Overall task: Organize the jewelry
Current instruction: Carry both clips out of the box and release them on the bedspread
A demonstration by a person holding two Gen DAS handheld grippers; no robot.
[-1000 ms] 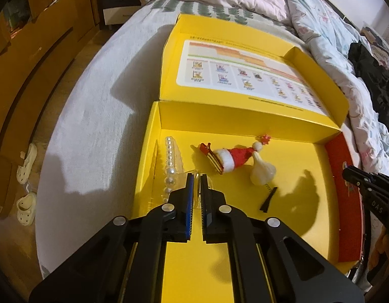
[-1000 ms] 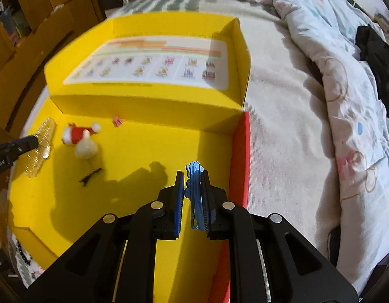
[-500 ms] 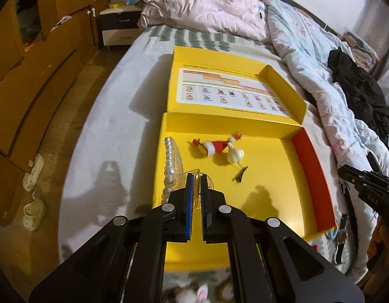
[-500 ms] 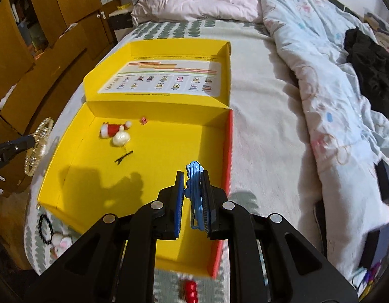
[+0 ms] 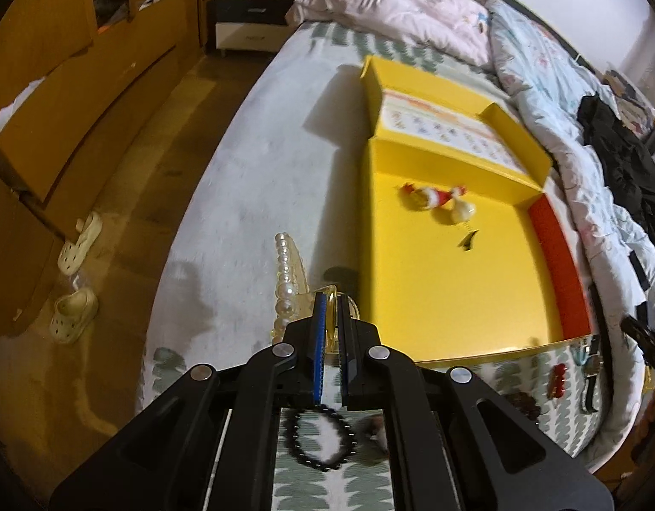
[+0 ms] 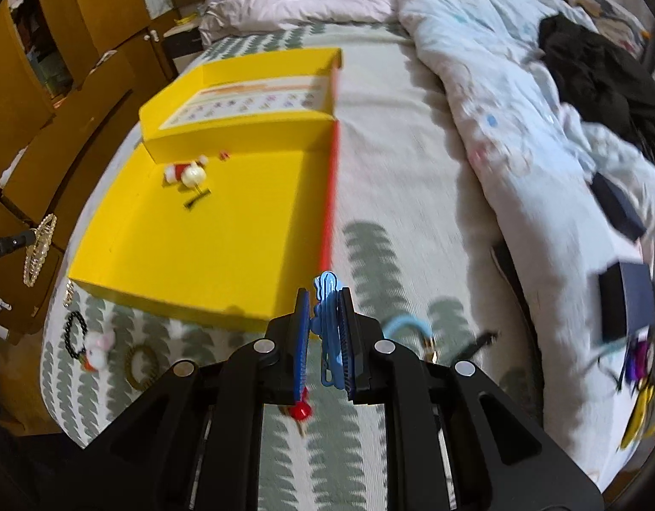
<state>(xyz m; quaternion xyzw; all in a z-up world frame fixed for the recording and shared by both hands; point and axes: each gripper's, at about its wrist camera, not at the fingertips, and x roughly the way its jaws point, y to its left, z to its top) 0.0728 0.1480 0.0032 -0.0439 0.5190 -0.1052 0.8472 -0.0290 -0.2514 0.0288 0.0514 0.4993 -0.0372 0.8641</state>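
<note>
While I steer from afar, my left gripper (image 5: 330,313) hangs over the bed (image 5: 259,162) just left of the yellow box (image 5: 433,281), its jaws nearly closed and pinching the clear end of a pearl hair clip (image 5: 287,281) that juts forward over the sheet. Directly below the jaws, a black bead bracelet (image 5: 318,438) lies on the leaf-print cover. Inside the open box, near its hinged lid, rest a red-and-white Santa clip (image 5: 429,196), a cream bulb-shaped piece (image 5: 462,211) touching it, and a small black clip (image 5: 467,240) just nearer. Beyond the box's front right corner lie a red trinket (image 5: 556,380) and a wristwatch (image 5: 591,377). Farther right, my right gripper (image 6: 323,332) hovers outside the box's red side wall (image 6: 329,213), jaws drawn close on a blue hair clip (image 6: 329,328) standing upright between them. A light blue band (image 6: 406,328) lies on the cover just beyond it.
</note>
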